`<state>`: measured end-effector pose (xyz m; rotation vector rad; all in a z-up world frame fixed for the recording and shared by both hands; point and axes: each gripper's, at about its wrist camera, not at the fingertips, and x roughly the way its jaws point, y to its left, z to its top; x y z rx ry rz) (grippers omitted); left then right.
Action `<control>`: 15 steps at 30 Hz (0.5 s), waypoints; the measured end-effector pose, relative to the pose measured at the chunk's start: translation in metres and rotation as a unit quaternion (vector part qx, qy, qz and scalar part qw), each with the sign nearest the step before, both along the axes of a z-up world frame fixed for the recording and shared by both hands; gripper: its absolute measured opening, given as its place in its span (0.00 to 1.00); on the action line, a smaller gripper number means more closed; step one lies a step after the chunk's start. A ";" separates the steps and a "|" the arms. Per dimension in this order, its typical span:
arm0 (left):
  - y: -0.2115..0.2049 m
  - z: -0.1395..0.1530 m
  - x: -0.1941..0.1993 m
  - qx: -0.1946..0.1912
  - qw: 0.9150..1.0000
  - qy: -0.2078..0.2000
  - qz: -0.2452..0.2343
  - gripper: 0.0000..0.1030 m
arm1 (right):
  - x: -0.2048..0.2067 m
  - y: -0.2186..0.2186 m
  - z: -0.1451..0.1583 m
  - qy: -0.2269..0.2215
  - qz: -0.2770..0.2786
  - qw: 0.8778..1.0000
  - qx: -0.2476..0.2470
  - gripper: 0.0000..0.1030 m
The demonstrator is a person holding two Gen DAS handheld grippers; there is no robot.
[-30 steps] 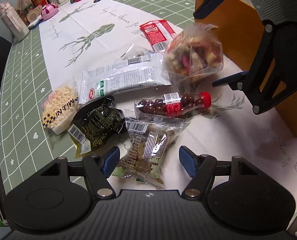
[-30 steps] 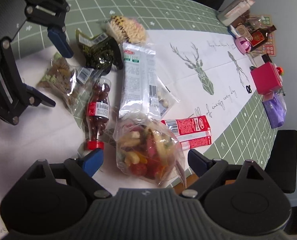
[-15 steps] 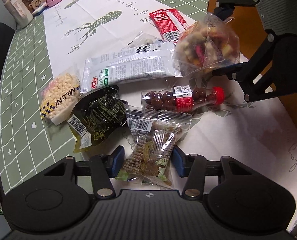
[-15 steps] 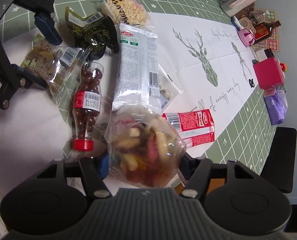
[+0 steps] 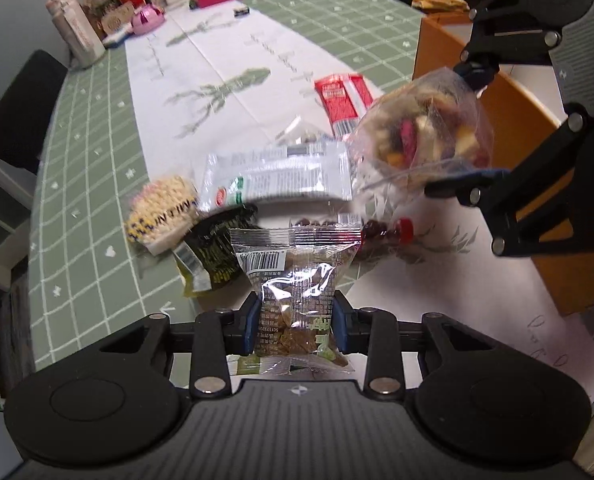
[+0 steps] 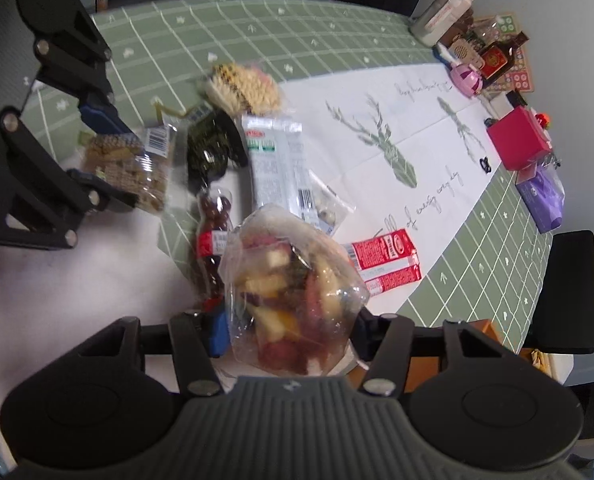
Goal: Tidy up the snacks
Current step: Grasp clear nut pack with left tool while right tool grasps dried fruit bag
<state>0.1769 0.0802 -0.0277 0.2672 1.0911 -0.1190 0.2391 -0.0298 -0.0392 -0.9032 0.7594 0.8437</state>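
- The left gripper (image 5: 296, 322) has its jaws clamped on the lower part of a clear nut packet (image 5: 297, 280), low centre of the left wrist view; they have just been closing on it.
- The right gripper (image 6: 289, 330) has its jaws pressed into the sides of a bag of mixed sweets (image 6: 291, 296), low centre of its view; they too have just been closing, and stand fairly wide around the bulky bag.
- To carry well: keep both loads upright and hold the squeeze steady, since thin film may slip; I judge the orange box (image 5: 497, 128) at the right of the left view to be the likely goal.
- A second ago both packs lay flat on the bench (image 5: 97, 184) between open jaws; now both hang clear of it.
- The other snacks, such as the red-capped bottle (image 6: 213, 240), have not moved.
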 end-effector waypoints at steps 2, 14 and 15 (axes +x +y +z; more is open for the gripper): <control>-0.005 0.015 -0.006 0.002 1.000 -0.017 0.000 0.39 | -0.009 -0.005 0.016 -0.006 0.001 1.000 0.017 0.54; -0.063 0.091 -0.031 0.009 0.994 -0.098 -0.056 0.39 | -0.045 -0.080 0.086 -0.037 -0.045 0.996 0.070 0.54; -0.070 0.094 -0.031 0.008 0.993 -0.100 -0.064 0.38 | -0.045 -0.089 0.089 -0.033 -0.053 0.995 0.073 0.54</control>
